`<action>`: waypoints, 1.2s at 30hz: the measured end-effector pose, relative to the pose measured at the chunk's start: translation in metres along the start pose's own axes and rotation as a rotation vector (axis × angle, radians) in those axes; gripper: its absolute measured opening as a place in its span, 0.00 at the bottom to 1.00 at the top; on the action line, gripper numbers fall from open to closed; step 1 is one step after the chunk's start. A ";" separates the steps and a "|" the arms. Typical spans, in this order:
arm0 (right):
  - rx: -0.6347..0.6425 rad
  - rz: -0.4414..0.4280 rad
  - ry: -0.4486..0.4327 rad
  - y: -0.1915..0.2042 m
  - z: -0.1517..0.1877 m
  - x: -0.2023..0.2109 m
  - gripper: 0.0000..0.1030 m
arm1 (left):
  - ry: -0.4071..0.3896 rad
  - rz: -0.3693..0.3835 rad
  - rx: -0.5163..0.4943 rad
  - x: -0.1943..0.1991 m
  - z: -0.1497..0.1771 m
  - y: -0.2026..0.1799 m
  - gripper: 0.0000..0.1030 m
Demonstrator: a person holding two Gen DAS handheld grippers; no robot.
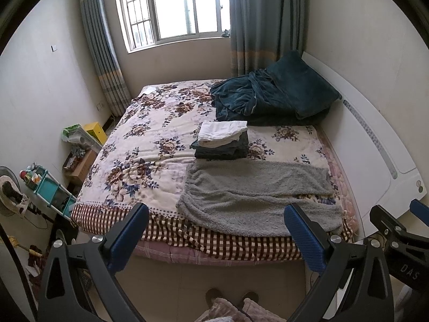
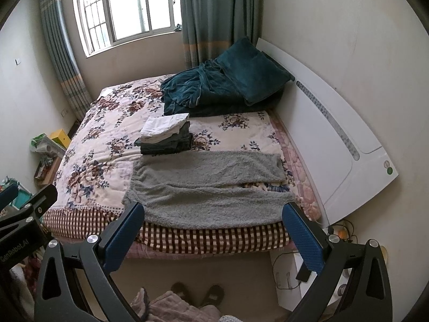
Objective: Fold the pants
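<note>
Grey fleece pants (image 1: 257,196) (image 2: 209,190) lie spread flat across the near right part of the bed, waistband to the left and both legs running right, the near leg over the bed's front edge. My left gripper (image 1: 217,214) is open, held above the floor in front of the bed, nothing between its blue pads. My right gripper (image 2: 214,213) is open too, at the same distance from the bed edge. Each gripper shows at the edge of the other's view.
A stack of folded clothes (image 1: 222,141) (image 2: 166,134) sits behind the pants. A dark teal blanket and pillow (image 1: 273,94) lie at the head. The white headboard (image 2: 335,134) is on the right, boxes and a shelf (image 1: 53,187) on the left. A person's slippered feet (image 2: 198,292) stand below.
</note>
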State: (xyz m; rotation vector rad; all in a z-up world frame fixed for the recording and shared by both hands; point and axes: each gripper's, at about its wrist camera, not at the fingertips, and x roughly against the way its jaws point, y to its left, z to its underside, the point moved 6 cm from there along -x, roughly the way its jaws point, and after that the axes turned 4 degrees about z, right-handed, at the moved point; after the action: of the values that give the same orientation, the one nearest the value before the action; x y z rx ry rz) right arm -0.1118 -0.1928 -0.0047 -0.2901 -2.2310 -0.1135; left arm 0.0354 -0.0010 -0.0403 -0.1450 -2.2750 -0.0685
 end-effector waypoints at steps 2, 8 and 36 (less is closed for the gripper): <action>0.000 -0.001 0.001 0.000 0.000 0.000 1.00 | -0.001 0.002 0.001 0.000 0.001 0.001 1.00; 0.001 -0.001 -0.001 0.002 -0.002 0.000 1.00 | -0.002 0.004 -0.003 0.001 0.002 0.003 1.00; -0.010 -0.010 -0.021 -0.003 -0.024 -0.009 1.00 | -0.014 0.003 0.013 -0.001 -0.012 0.002 1.00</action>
State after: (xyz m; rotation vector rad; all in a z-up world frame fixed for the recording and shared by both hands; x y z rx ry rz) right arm -0.0888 -0.2017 0.0032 -0.2865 -2.2540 -0.1281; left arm 0.0455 -0.0003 -0.0337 -0.1421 -2.2883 -0.0508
